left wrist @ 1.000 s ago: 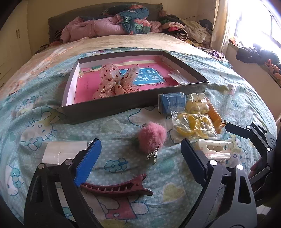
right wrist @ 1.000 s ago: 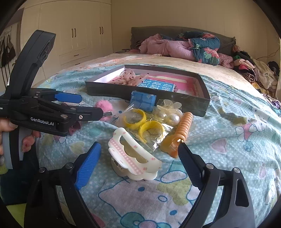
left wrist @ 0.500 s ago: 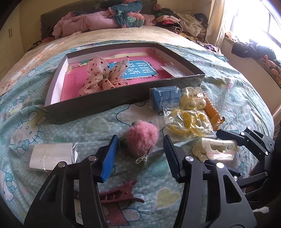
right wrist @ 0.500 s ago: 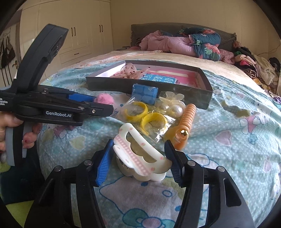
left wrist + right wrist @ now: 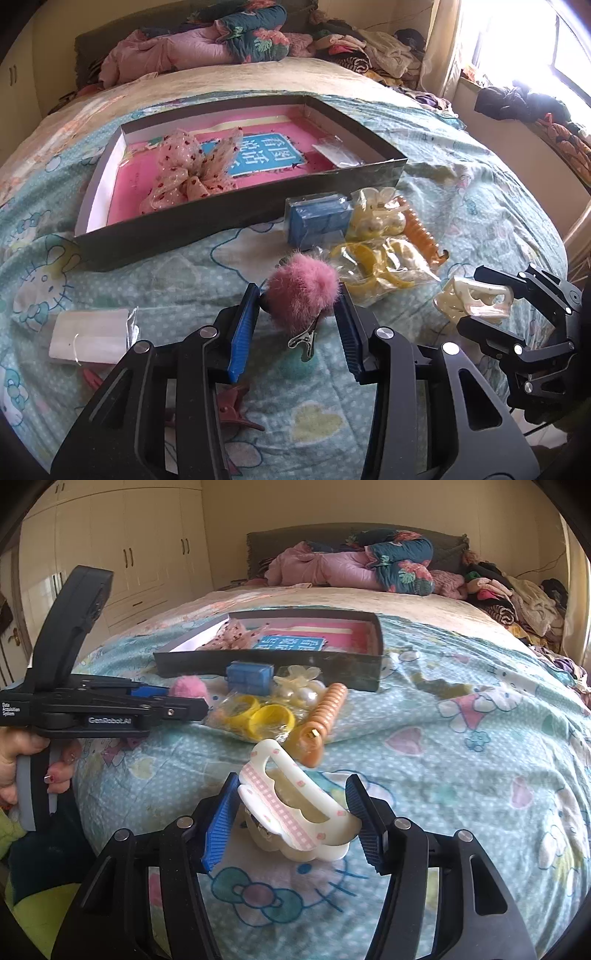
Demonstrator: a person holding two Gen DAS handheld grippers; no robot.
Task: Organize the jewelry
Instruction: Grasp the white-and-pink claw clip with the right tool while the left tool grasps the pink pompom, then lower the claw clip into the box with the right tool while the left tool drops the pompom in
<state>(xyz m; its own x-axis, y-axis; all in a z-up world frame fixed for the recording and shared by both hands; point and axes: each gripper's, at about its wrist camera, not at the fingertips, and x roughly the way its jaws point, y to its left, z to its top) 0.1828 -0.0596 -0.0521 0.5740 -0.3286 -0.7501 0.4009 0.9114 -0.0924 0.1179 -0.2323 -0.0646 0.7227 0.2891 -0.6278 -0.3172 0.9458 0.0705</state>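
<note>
My left gripper (image 5: 297, 323) sits low in the middle of its picture, and its two blue fingers press on both sides of the fluffy pink hair clip (image 5: 301, 297). My right gripper (image 5: 291, 819) sits low in the middle of its picture too. Its fingers squeeze the white claw clip (image 5: 295, 812) from both sides. The yellow bangles in a bag (image 5: 258, 716) and the orange clip (image 5: 325, 716) lie just above it on the bedspread (image 5: 461, 775). The dark box (image 5: 229, 218) with the pink bow (image 5: 192, 170) inside is in the upper middle of the left picture.
</note>
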